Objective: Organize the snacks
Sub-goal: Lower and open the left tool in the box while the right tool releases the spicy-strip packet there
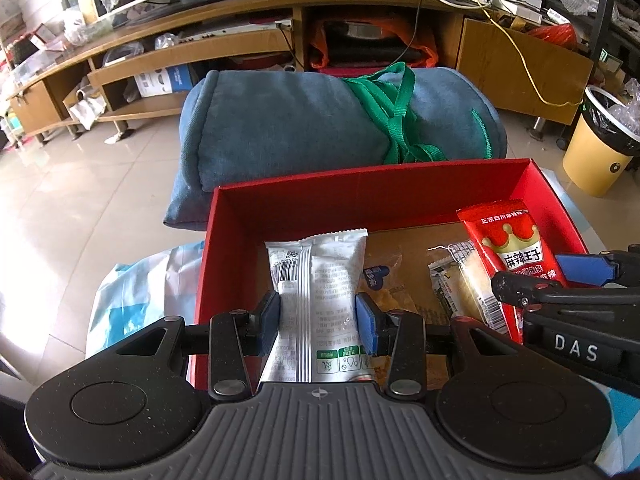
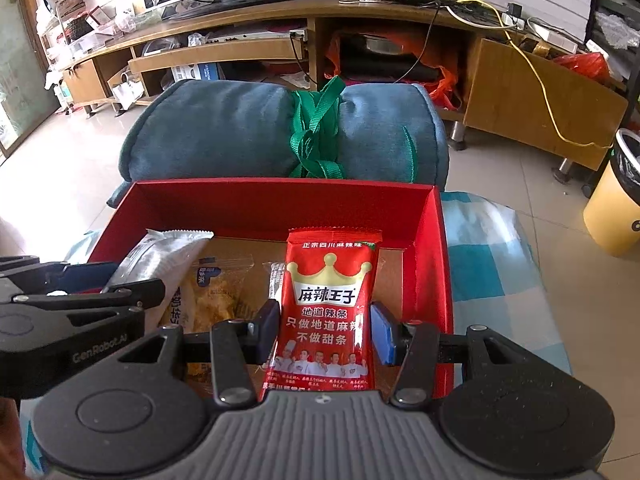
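While gripped, glossy red packet (image 2: 328, 312) crinkles

Snack packets (image 1: 444, 280) in box (image 1: 360, 196)

Home living room: TV stand (image 1: 200, 46)

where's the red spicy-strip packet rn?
Red foil packet is held upright in the right gripper over the red cardboard box, near its right wall, right of the silver packet.
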Tool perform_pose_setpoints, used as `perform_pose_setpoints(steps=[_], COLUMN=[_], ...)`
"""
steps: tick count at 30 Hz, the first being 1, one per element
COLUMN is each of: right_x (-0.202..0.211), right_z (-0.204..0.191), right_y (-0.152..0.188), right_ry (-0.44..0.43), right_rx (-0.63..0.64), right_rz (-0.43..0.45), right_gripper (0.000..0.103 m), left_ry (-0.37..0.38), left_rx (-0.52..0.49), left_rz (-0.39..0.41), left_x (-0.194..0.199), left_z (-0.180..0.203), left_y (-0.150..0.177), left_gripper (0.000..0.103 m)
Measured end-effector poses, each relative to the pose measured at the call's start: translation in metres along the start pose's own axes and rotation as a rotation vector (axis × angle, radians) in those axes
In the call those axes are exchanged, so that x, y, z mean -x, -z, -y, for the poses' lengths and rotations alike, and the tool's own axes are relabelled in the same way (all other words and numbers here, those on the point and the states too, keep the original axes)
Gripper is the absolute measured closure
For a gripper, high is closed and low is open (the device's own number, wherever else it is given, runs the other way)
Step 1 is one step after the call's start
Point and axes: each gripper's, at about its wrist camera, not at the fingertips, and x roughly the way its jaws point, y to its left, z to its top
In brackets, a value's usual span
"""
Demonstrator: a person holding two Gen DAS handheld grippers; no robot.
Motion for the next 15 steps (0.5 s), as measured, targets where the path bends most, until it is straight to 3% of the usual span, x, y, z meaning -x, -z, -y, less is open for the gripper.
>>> perform_pose_setpoints(steps=[15], right_x=[-0.006], right_z=[-0.010], right_y=[-0.003], right_ry=[-0.021], right_rx=[0.041], right_rz=[0.002], right_gripper=[0.055], left_ry=[-0.018], left_rx=[-0.007], left_rz=[0.007], left_x=[-0.003], left_z=[0.004], left_y=[-0.002], left_gripper=[0.047])
